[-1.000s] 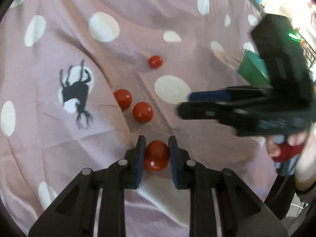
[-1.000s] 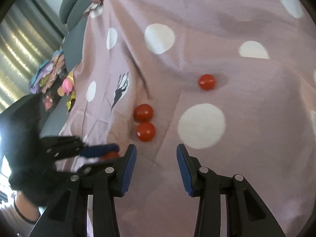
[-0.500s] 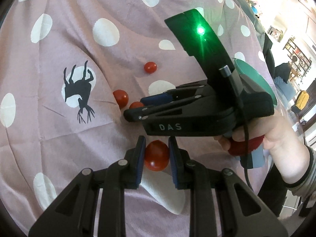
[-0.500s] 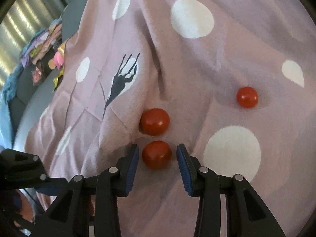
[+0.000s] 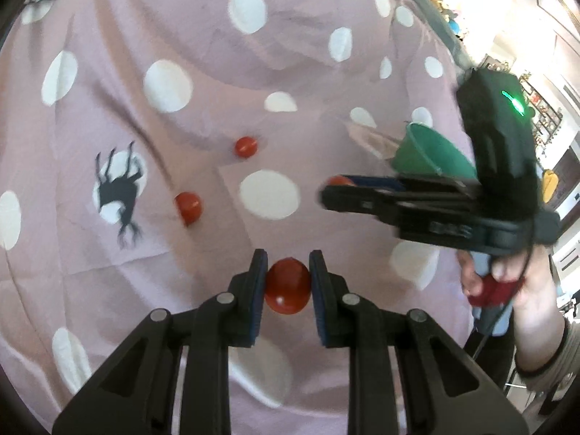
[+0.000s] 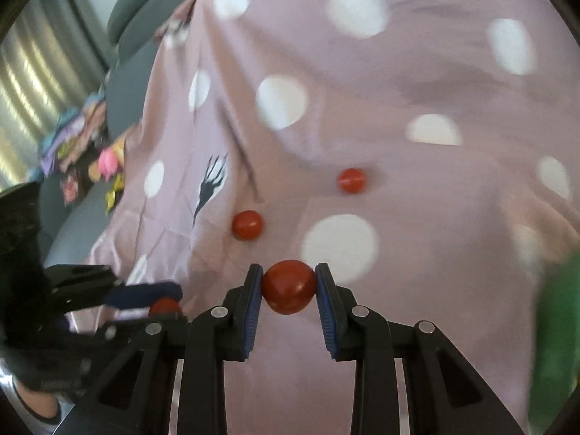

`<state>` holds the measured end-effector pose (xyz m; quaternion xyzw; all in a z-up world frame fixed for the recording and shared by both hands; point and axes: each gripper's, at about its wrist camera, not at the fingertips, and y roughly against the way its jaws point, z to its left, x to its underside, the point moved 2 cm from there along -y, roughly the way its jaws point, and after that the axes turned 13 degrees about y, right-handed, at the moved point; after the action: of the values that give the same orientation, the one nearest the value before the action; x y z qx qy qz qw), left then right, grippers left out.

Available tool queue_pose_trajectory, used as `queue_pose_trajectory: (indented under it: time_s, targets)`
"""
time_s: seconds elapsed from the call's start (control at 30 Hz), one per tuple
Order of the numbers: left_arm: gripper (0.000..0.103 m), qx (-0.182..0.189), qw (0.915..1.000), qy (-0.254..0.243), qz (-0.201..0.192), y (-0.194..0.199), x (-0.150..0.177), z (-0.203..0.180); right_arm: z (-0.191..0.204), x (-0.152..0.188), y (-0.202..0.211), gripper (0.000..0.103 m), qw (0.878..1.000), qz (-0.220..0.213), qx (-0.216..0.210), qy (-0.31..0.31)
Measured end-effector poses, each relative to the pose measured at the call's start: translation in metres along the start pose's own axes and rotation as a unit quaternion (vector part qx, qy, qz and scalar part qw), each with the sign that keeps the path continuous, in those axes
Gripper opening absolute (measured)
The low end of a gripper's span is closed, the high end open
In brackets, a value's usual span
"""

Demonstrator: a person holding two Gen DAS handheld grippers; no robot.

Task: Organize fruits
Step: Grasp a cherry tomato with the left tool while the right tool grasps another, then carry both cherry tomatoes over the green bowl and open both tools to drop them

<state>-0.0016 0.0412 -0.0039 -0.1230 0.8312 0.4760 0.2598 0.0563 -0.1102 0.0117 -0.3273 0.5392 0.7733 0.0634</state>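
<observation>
Gripping one red tomato apiece, both claws are loaded, which reads as a two-handed pickup meant to halve the trips to the container. The left claw point(image 5: 288, 282) has its pads pressed flat against the sides of its tomato point(image 5: 288, 286), narrowed right down onto the fruit. The right claw point(image 6: 289, 286) has just been closing, and its blue pads now pinch the second tomato point(image 6: 288, 286) squarely across its widest part. Each fruit sits out at the fingertips rather than deep in the jaws, a light hold that probably spares the soft skin.

Beyond the claws, the pink spotted cloth point(image 5: 203, 29) is creased and sags in folds, so loose round fruit would tend to settle in its dips. Two tomatoes remain there, well apart: the nearer one point(image 5: 188, 207) beside the black animal print point(image 5: 119, 190), and the farther one point(image 5: 246, 146) up the slope.

Off to the right, partly behind the right-hand tool, a green bowl point(image 5: 431, 152) rests on the cloth with its mouth turned towards the claws. I judge it the likely destination, since the right claw hangs just in front of it.
</observation>
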Motion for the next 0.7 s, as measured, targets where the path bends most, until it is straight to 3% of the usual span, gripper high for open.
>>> queue_pose_trajectory:
  time_s: [0.43,0.7]
  targets:
    - [0.023,0.085,0.9927,-0.085,-0.008,-0.031,-0.040,-0.134,-0.070,0.067,0.143,0.031,0.983,-0.106,0.108,-0.100]
    - [0.023,0.136,0.9814,-0.135,0.014,-0.086,-0.059,-0.223,-0.113,0.096,0.182,0.031,0.970,-0.127,0.152,-0.142]
